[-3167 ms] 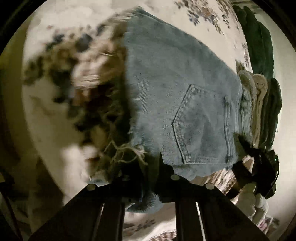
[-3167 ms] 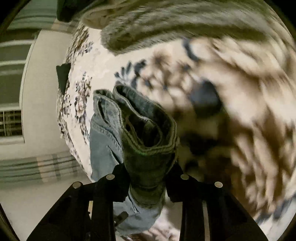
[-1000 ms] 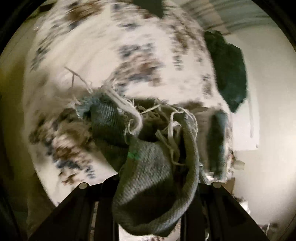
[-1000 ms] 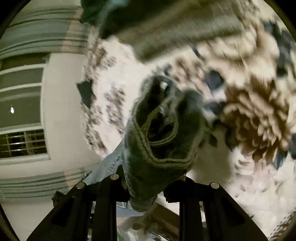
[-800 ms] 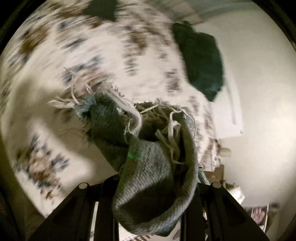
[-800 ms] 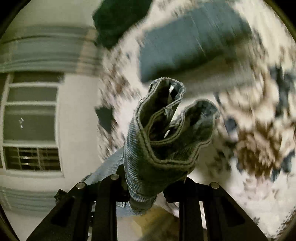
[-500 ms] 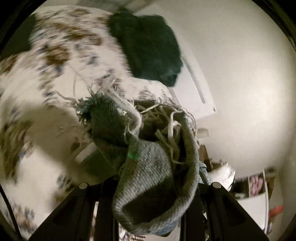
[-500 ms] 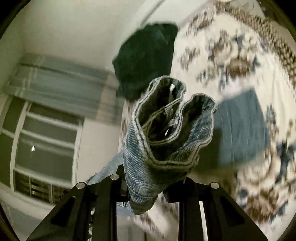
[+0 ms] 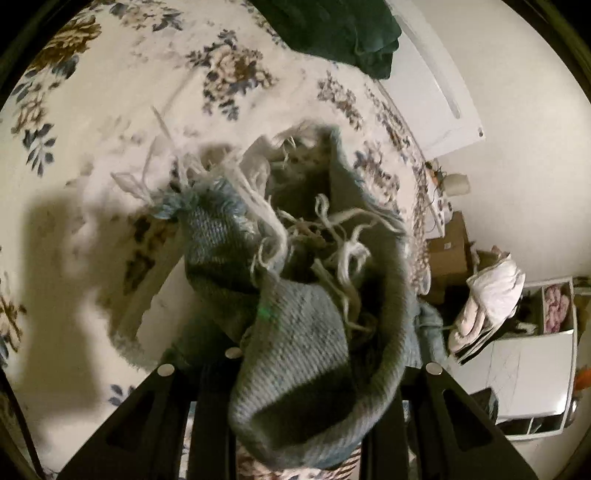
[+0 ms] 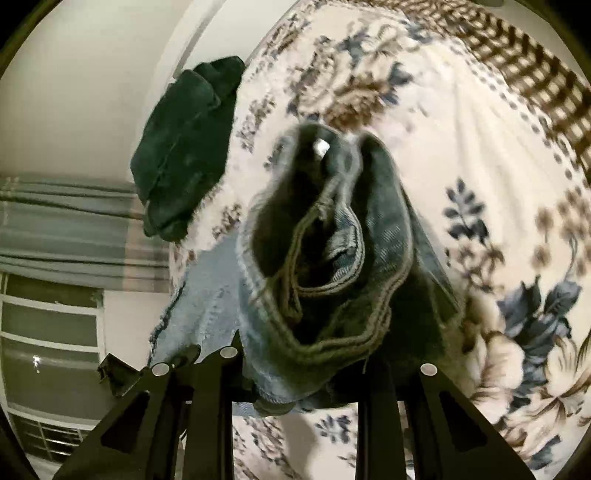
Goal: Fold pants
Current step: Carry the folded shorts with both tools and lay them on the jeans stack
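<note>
I hold a pair of light blue denim shorts between both grippers, lifted above the floral bedspread [image 9: 110, 110]. My left gripper [image 9: 299, 373] is shut on the frayed hem end of the shorts [image 9: 295, 325], with white threads sticking up. My right gripper [image 10: 306, 373] is shut on the folded waistband end of the shorts [image 10: 332, 280]. More denim [image 10: 207, 306] hangs off to the left of the right gripper. The fingertips of both grippers are hidden by the bunched cloth.
A dark green folded garment [image 9: 332, 29] lies at the far edge of the bed; it also shows in the right wrist view [image 10: 184, 147]. Beside the bed are boxes [image 9: 447, 251], a white bundle [image 9: 491, 295] and a white shelf unit [image 9: 535, 369]. A window and curtain [image 10: 55, 221] are at the left.
Both grippers have swung with the shorts away from the stack of folded clothes toward another part of the bed. The shorts went from lying flat to lifted and bunched.
</note>
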Demonstrator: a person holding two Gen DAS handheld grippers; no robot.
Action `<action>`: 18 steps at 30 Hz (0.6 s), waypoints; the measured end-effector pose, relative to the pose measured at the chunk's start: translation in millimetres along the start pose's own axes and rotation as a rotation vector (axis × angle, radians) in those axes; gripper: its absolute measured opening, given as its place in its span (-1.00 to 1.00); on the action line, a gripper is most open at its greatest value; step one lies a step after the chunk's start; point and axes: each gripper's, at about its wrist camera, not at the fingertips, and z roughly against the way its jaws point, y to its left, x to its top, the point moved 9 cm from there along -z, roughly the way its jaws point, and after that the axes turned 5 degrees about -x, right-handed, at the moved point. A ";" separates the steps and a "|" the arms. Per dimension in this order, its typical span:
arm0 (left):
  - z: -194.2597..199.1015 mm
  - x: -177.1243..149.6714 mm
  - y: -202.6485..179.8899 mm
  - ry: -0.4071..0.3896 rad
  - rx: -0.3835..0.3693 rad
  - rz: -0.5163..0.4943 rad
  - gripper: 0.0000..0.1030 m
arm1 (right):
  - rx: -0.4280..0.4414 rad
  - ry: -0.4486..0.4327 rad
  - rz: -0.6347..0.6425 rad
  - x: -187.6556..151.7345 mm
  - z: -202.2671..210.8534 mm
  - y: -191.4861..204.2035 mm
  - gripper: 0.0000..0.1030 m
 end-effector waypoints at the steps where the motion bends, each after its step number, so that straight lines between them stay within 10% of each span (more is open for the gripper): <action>1: 1.7 -4.9 2.4 0.004 0.013 -0.006 -0.52 | -0.002 0.011 0.000 -2.7 -0.8 -2.2 -0.49; 5: 16.7 -19.1 -6.3 0.033 0.100 -0.061 -0.37 | -0.052 0.077 -0.005 -9.9 -6.6 -10.7 -0.31; 7: 29.4 -24.7 -16.6 0.032 0.196 -0.143 0.19 | -0.114 0.089 0.031 -16.2 -8.8 -17.4 -0.05; 8: 37.0 -27.4 -22.5 0.021 0.253 -0.197 0.53 | -0.144 0.087 0.061 -19.2 -6.0 -15.3 0.25; 10: 53.9 -28.9 -33.6 -0.033 0.341 -0.307 0.60 | -0.237 0.070 0.144 -25.0 6.5 -7.4 0.76; 18: 100.5 -52.4 -67.9 -0.126 0.541 -0.596 0.73 | -0.673 -0.119 0.460 -61.1 66.2 15.8 0.83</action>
